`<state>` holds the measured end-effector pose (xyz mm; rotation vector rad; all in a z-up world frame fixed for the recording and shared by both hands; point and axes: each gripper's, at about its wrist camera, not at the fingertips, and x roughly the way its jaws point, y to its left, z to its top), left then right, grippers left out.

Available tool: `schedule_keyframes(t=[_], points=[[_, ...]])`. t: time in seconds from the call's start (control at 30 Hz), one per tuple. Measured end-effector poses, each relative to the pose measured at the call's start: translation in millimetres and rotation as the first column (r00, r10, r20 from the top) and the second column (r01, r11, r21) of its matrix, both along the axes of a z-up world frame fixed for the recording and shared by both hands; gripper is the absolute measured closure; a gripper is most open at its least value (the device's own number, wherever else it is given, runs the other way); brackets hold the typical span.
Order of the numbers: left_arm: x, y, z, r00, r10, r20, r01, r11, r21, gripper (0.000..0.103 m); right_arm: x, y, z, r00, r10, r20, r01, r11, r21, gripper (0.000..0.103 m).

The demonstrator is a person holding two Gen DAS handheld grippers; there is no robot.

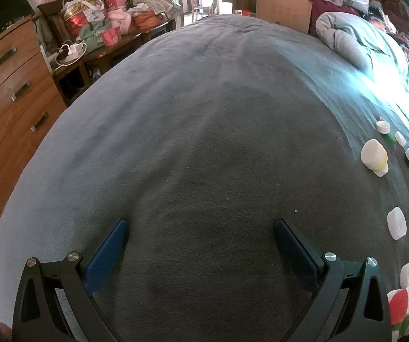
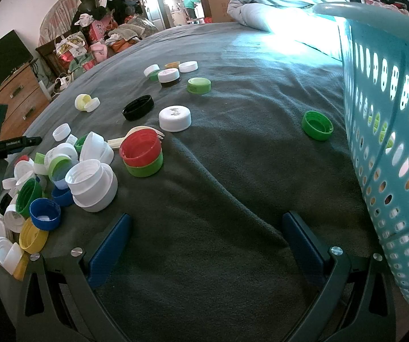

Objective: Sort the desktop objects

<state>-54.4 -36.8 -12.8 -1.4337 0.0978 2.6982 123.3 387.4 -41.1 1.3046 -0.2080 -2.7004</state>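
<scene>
Many plastic bottle caps lie on a grey blanket [image 2: 218, 199]. In the right wrist view a pile of white, green, blue and yellow caps [image 2: 47, 188] sits at the left, with a red cap stacked on a green one [image 2: 141, 154], a white cap [image 2: 175, 118], a black cap [image 2: 138, 107] and a lone green cap [image 2: 317, 125] beyond. My right gripper [image 2: 205, 228] is open and empty above bare blanket. My left gripper [image 1: 201, 233] is open and empty over bare blanket; caps [image 1: 396, 222] line the right edge of its view.
A turquoise perforated basket [image 2: 389, 131] stands at the right, holding some caps. A folded pale quilt [image 1: 347, 40] lies at the far end of the bed. A wooden dresser [image 1: 7, 108] and a cluttered table [image 1: 104, 28] stand left of the bed.
</scene>
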Motion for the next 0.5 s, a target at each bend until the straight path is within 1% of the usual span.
schedule_keyframes(t=[0.07,0.13,0.17,0.4,0.5], points=[[0.0,0.9,-1.2,1.000,0.000,0.003,0.000,1.000,0.006,0.000,-0.1,-0.1,-0.1,1.000,0.000,0.000,0.000,1.000,0.000,0.000],[0.2,-2.8,-2.9,1.000,0.002,0.001,-0.002,0.999,0.040,0.000,0.0,-0.2,-0.2,1.000,0.000,0.000,0.000,1.000,0.000,0.000],[0.6,-3.2,-3.5,1.000,0.001,-0.001,0.000,0.999,0.043,0.000,0.0,-0.2,-0.2,1.000,0.000,0.000,0.000,1.000,0.000,0.000],[1.0,1.6,-6.4,1.000,-0.006,0.000,0.006,1.000,0.013,0.000,-0.3,0.0,-0.2,1.000,0.000,0.000,0.000,1.000,0.000,0.000],[0.4,1.7,-6.9,1.000,-0.006,0.005,0.006,1.000,0.016,0.000,-0.5,0.2,0.0,1.000,0.000,0.001,0.000,1.000,0.000,0.000]])
